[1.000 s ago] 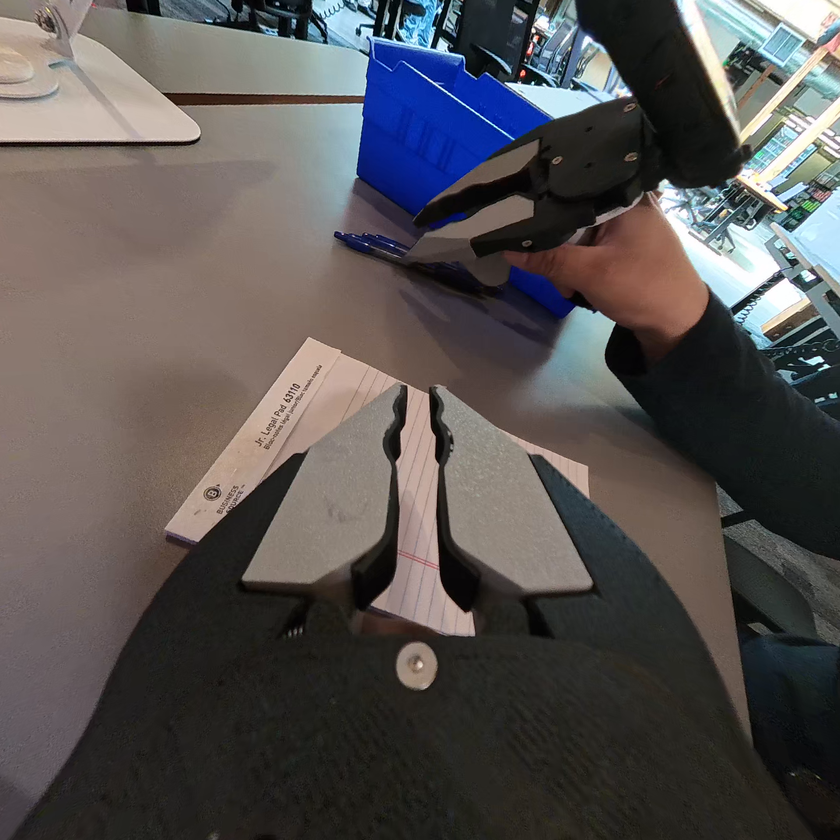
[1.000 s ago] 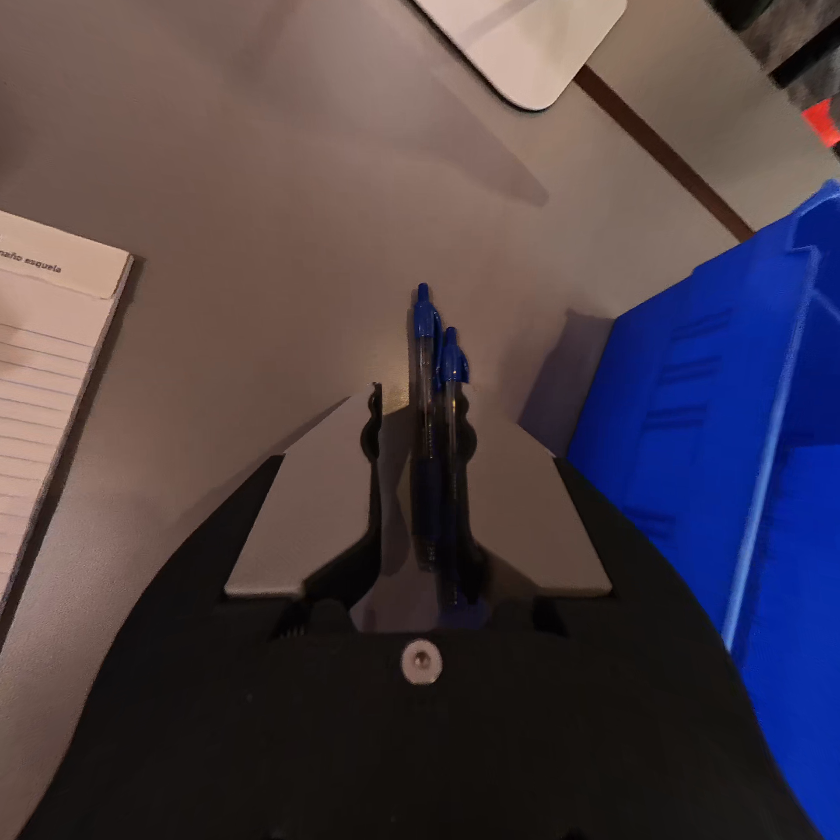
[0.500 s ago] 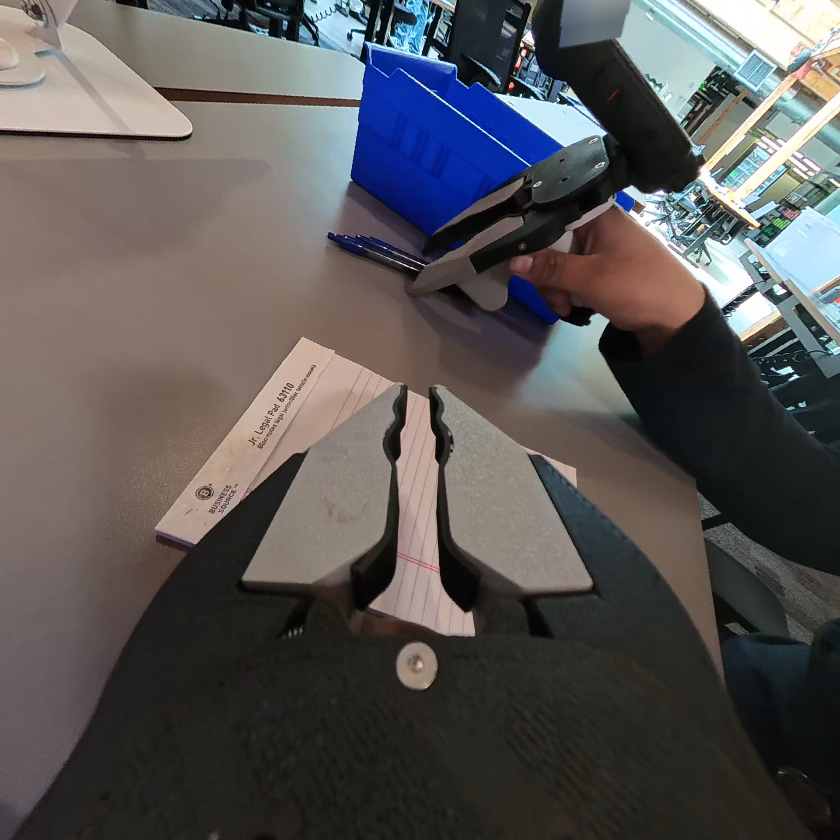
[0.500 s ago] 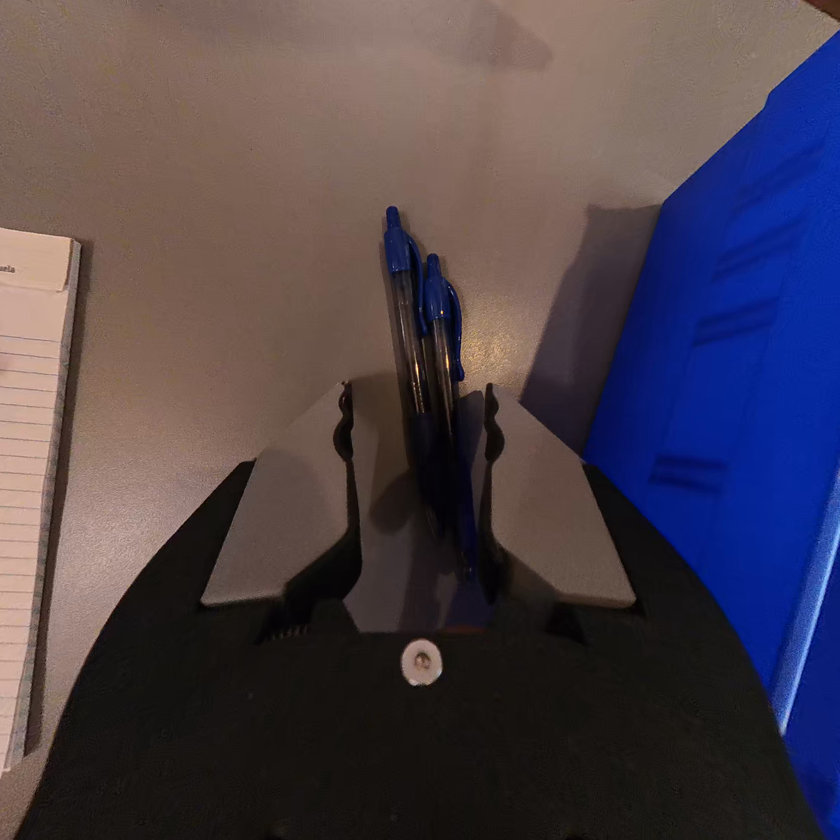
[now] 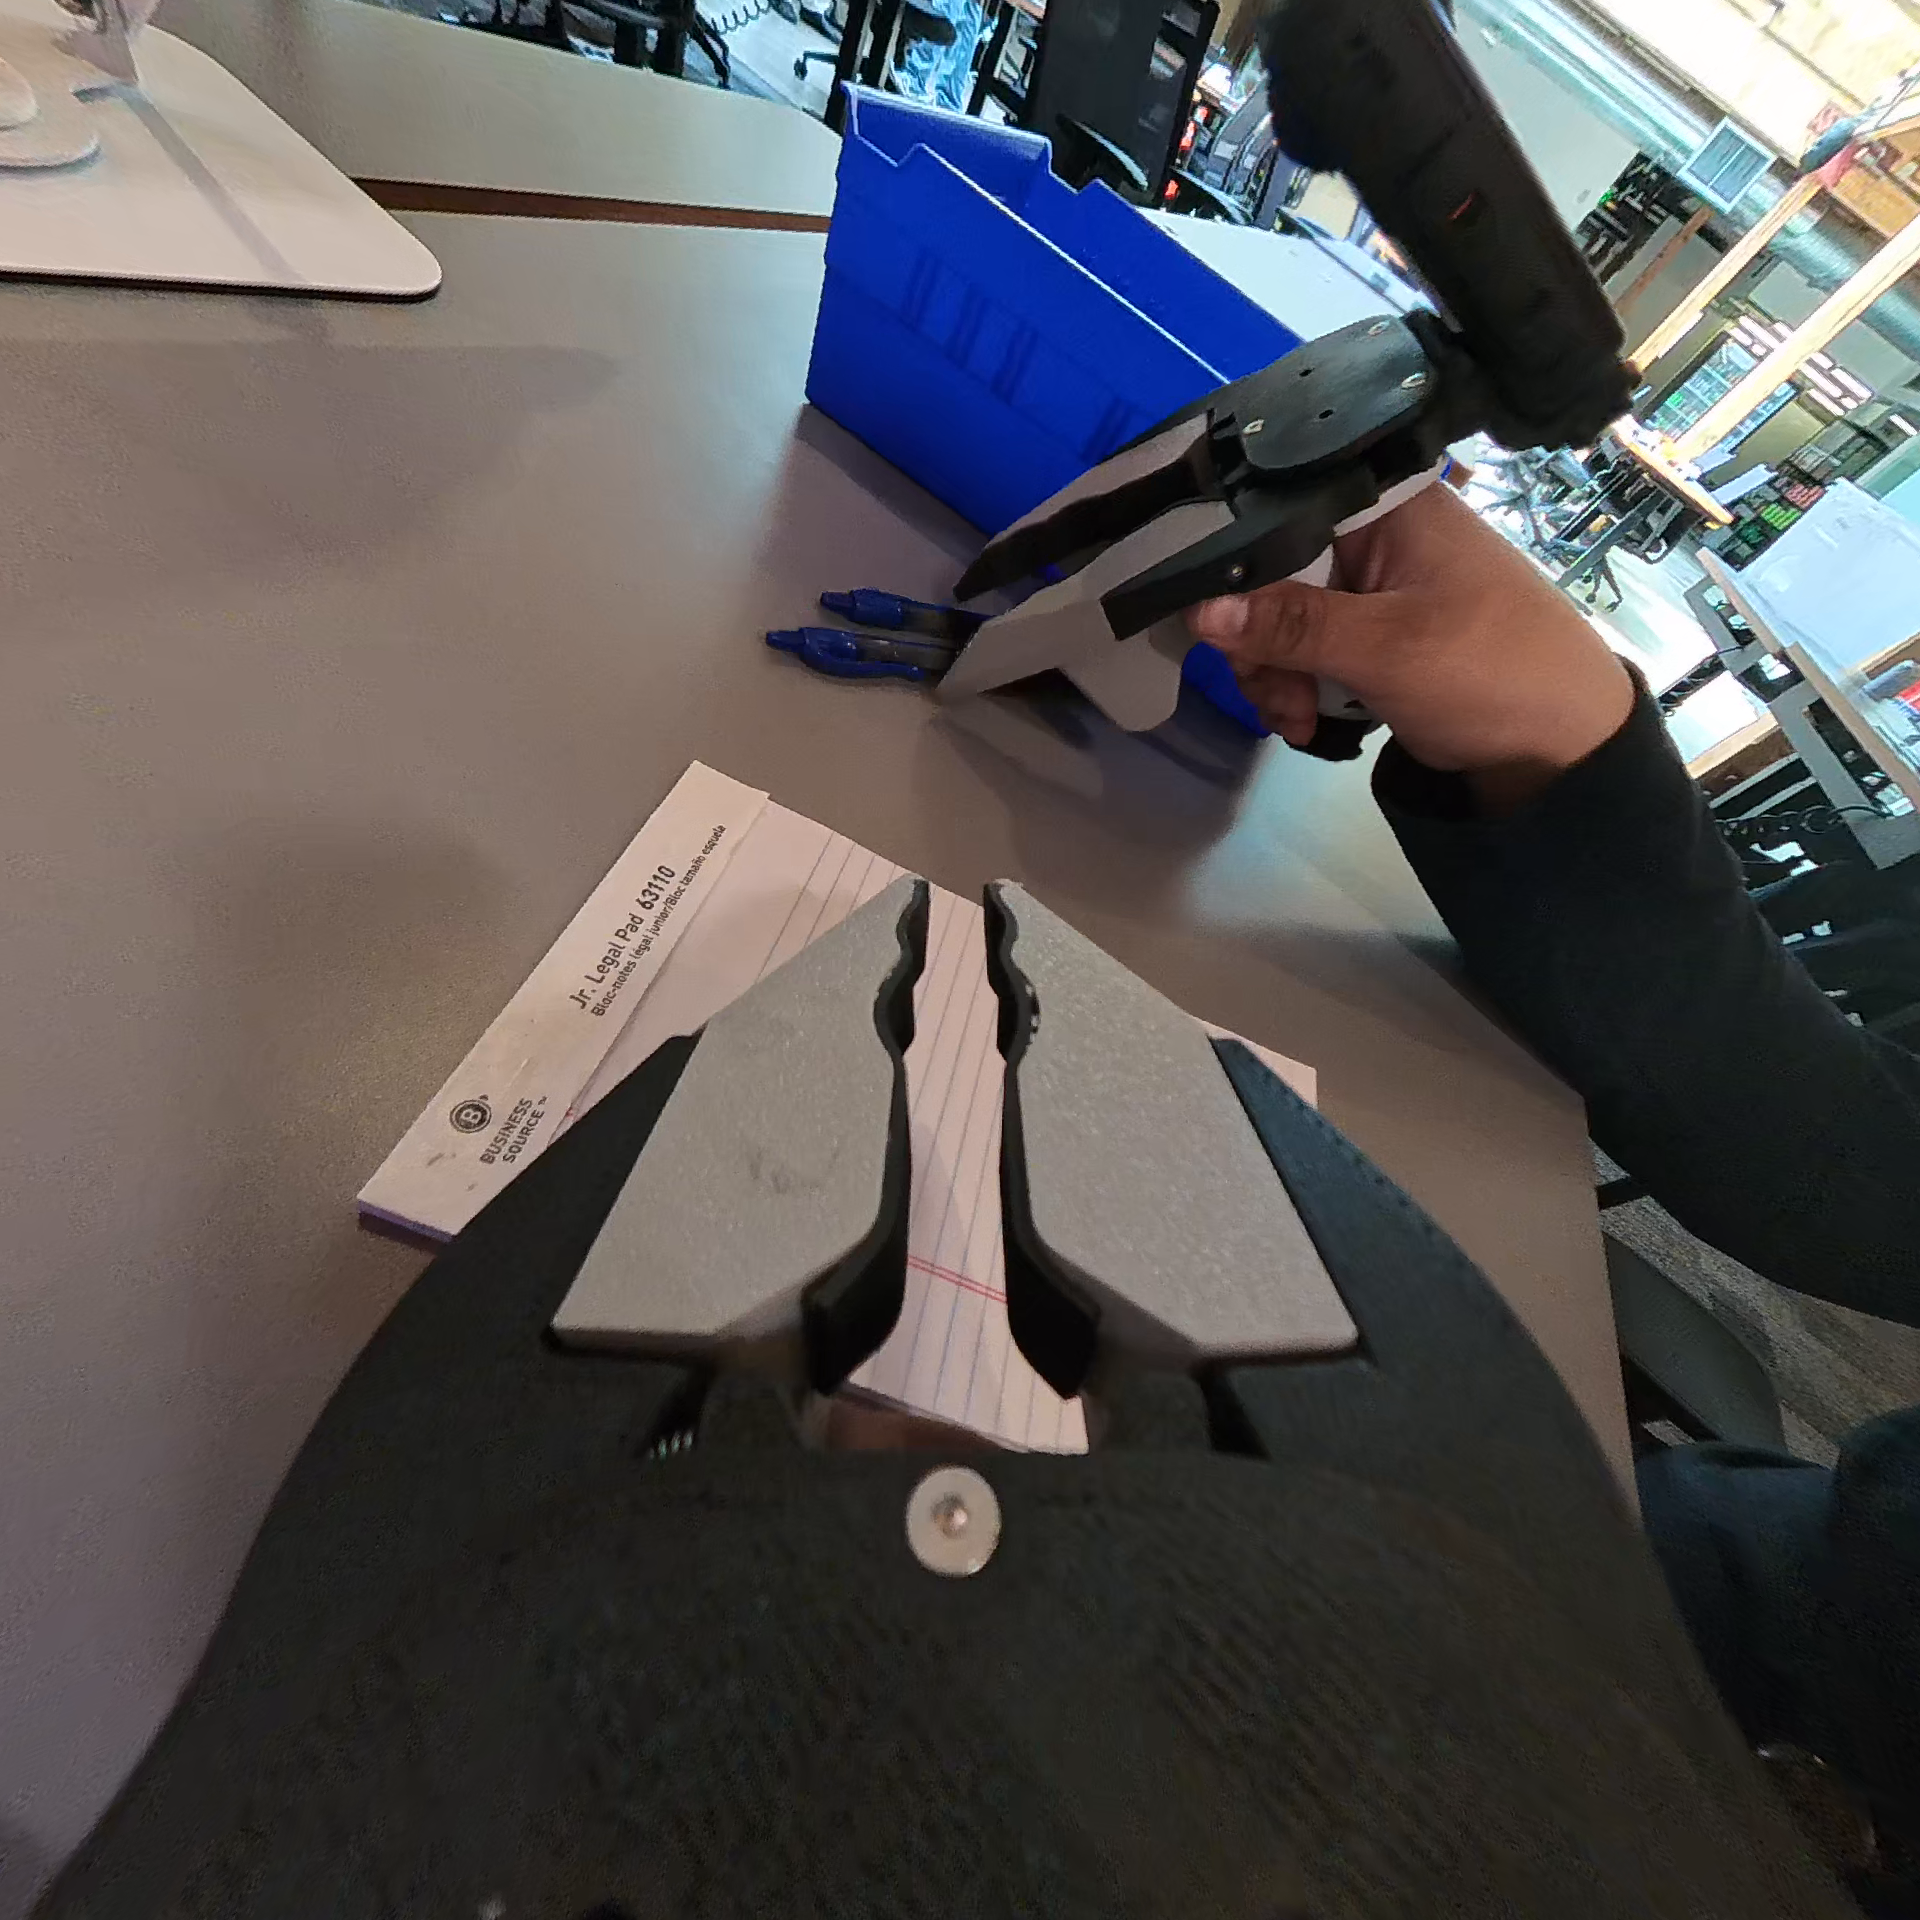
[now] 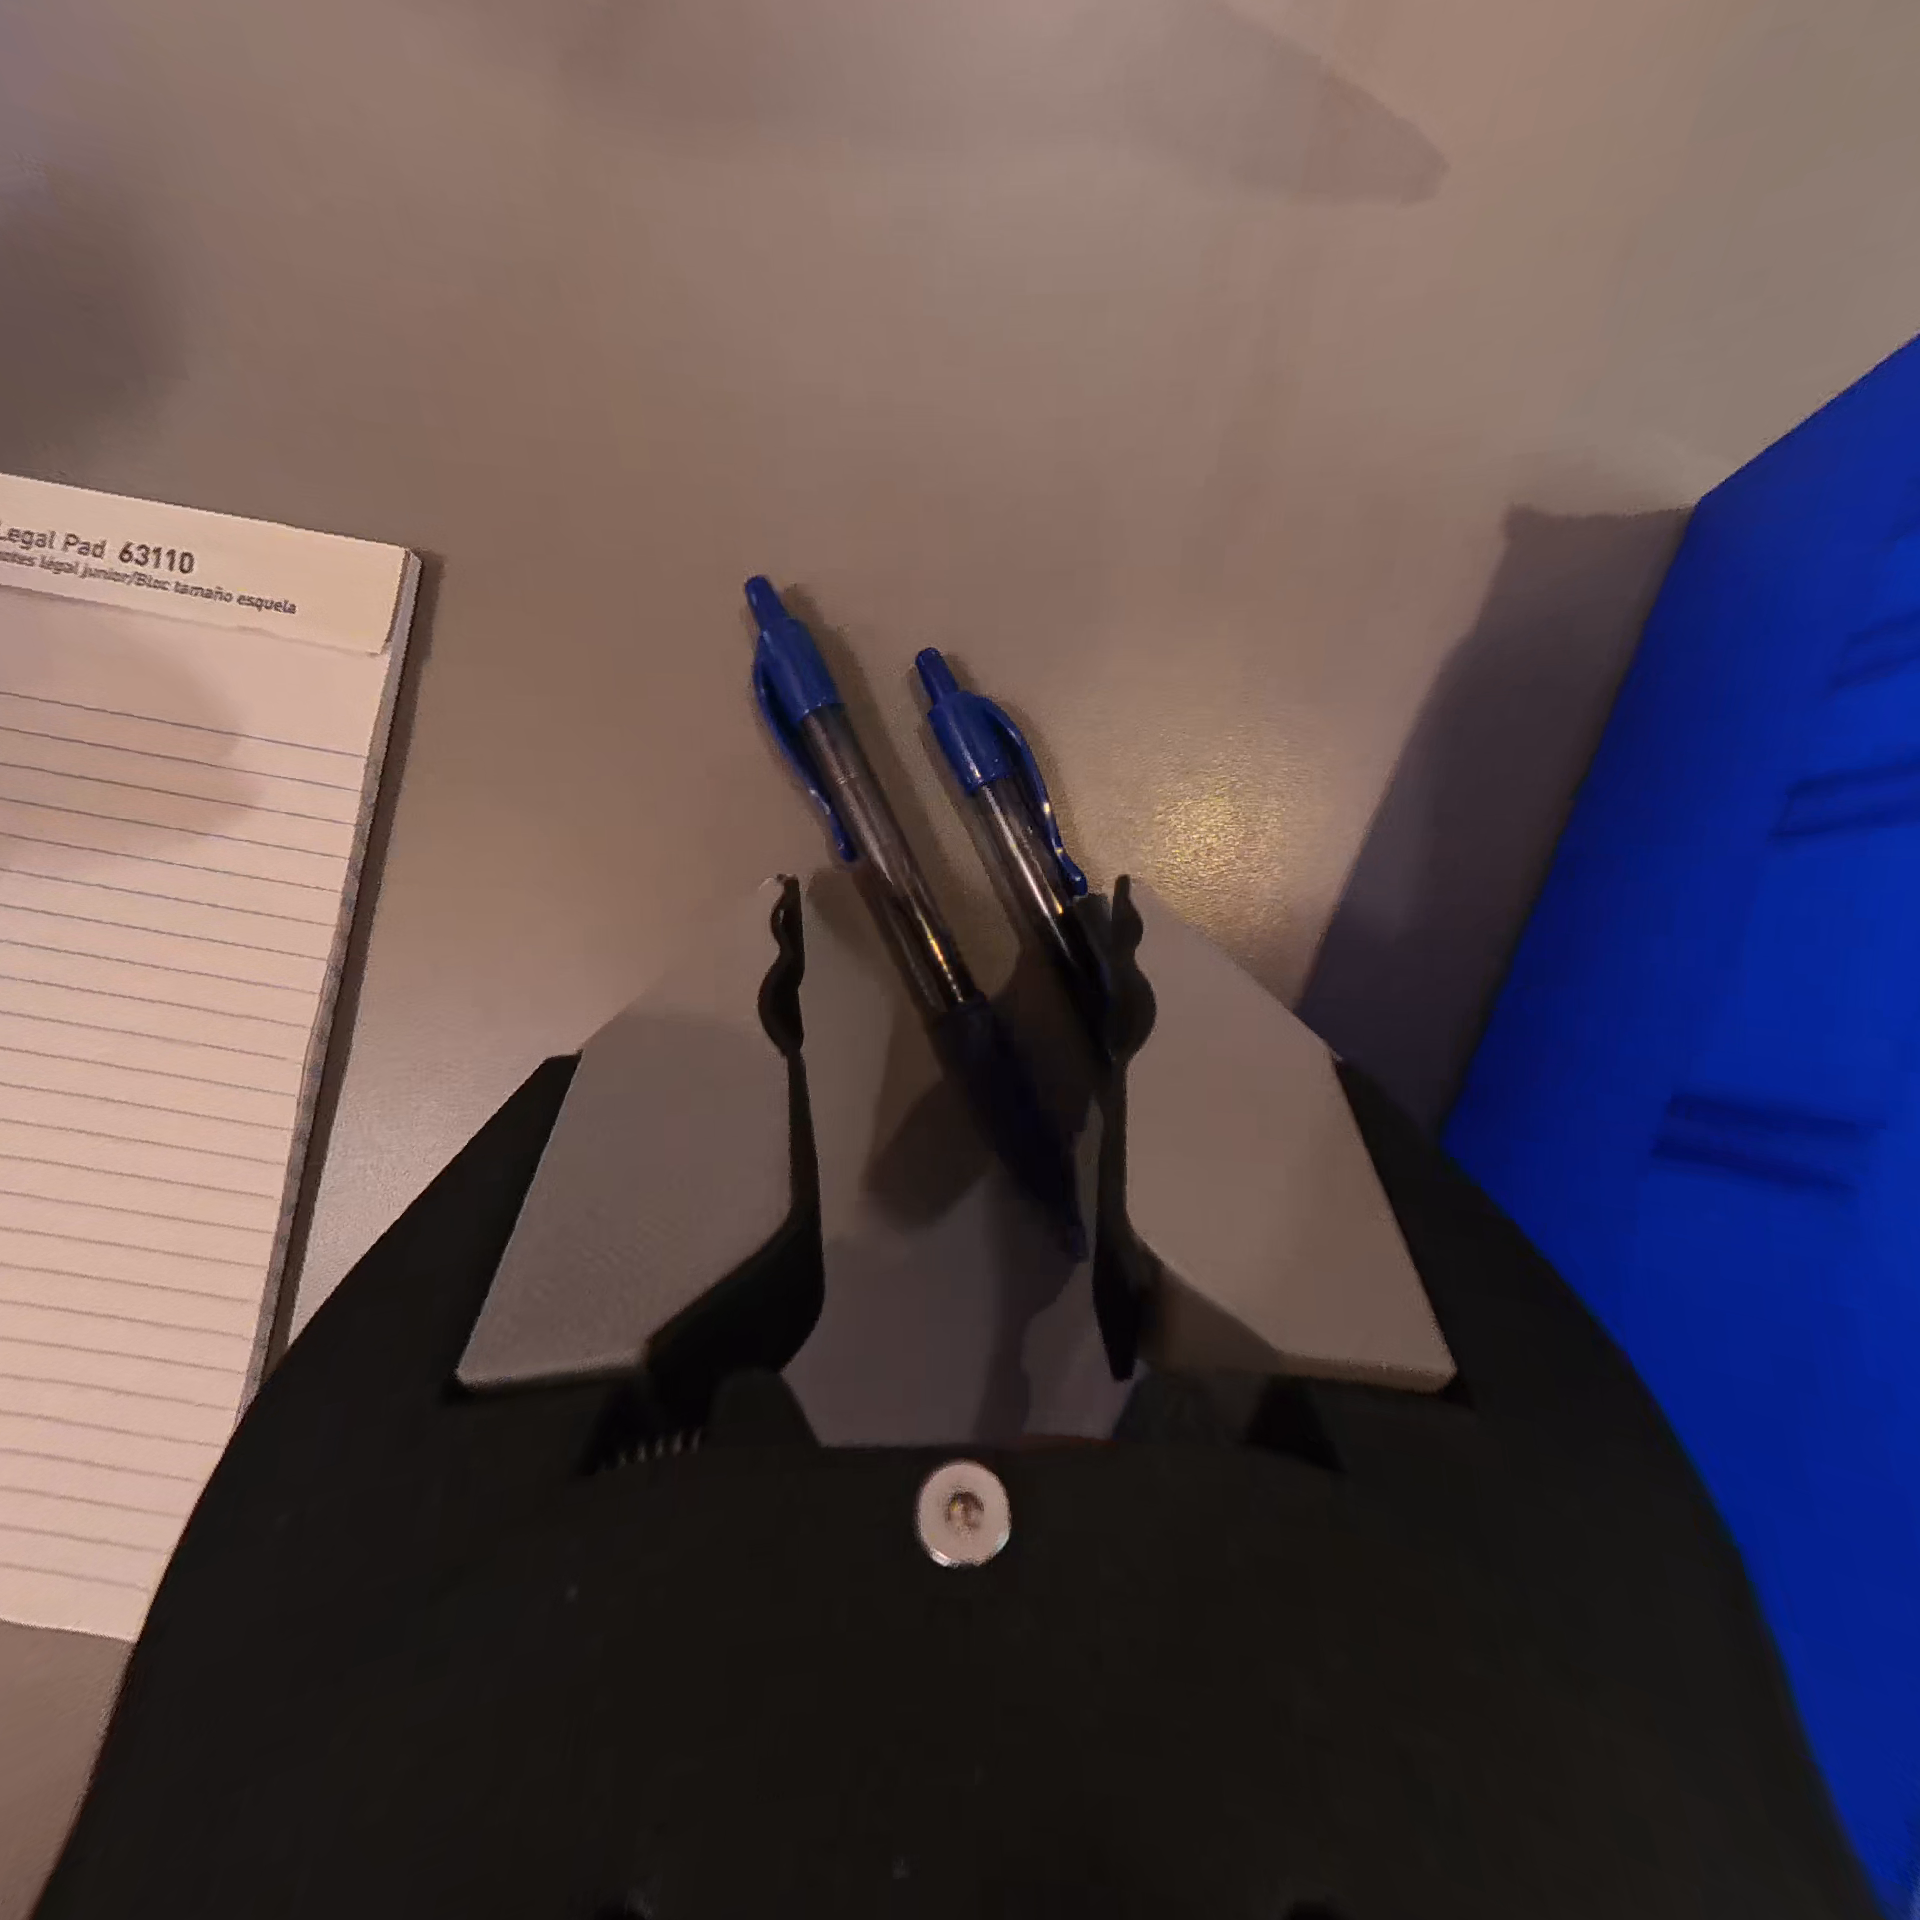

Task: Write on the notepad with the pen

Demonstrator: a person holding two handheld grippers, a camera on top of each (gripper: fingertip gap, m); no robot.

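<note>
Notepad (image 5: 727,997) lying flat on the grey bench (image 5: 312,623), lined page up, white header strip at its far end; the left claw (image 5: 954,914) is hovering directly over it, fingers standing a narrow gap apart with nothing between them, ruled paper showing through the gap. In the right wrist view the notepad (image 6: 156,935) is sitting at the left edge, well apart from the pens. Two blue-capped pens are lying on the bench just beside the blue bin (image 6: 1714,1039): the left pen (image 6: 873,862) and the right pen (image 6: 1013,800), now angled slightly apart, clip ends pointing away from the camera. The right claw (image 6: 951,894) is reaching down at them, spread wide, both barrels running into the space between its fingers; the right pen is lying against the inner edge of the right finger (image 6: 1247,1143), the left pen nearer the middle. Neither pen is being gripped. From the left wrist view, the right claw (image 5: 977,634) is tilting nose-down at the bench, a hand (image 5: 1403,665) in a dark sleeve holding its grip, the pens (image 5: 852,634) poking out ahead of it, the blue bin (image 5: 987,343) behind.
</note>
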